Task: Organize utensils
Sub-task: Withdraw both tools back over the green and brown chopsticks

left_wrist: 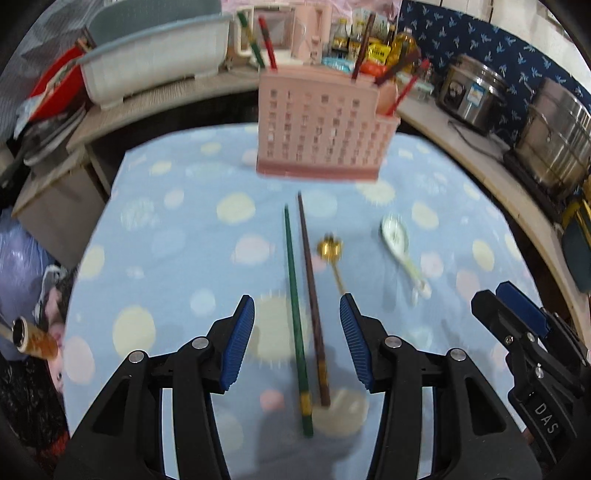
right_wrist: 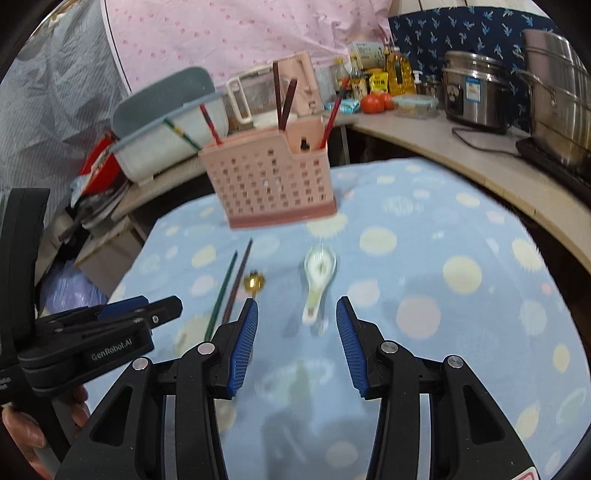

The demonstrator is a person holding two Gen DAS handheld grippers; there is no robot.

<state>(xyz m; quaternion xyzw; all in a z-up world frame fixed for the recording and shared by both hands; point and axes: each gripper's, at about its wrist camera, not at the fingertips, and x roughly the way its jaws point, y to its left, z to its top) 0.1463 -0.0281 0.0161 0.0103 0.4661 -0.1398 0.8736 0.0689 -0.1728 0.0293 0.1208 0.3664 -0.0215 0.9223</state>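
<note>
A pink slotted utensil caddy (left_wrist: 321, 129) (right_wrist: 269, 181) stands at the far side of the spotted blue cloth, with red, brown and green chopsticks sticking out of it. On the cloth lie a green chopstick (left_wrist: 295, 306) (right_wrist: 221, 295), a brown chopstick (left_wrist: 312, 291) (right_wrist: 238, 280), a small gold utensil (left_wrist: 330, 251) (right_wrist: 254, 281) and a white ceramic spoon (left_wrist: 400, 247) (right_wrist: 317, 280). My left gripper (left_wrist: 297, 332) (right_wrist: 173, 306) is open above the two loose chopsticks and touches neither. My right gripper (right_wrist: 297, 332) (left_wrist: 491, 291) is open just short of the white spoon's handle, holding nothing.
A grey-blue dish tub (left_wrist: 155, 62) and a pink kettle (left_wrist: 314, 29) stand on the counter behind. Steel pots (left_wrist: 554, 140) (right_wrist: 476, 92), bottles and tomatoes (right_wrist: 376, 101) line the right counter. A person's hand (right_wrist: 26, 432) grips the left tool's handle.
</note>
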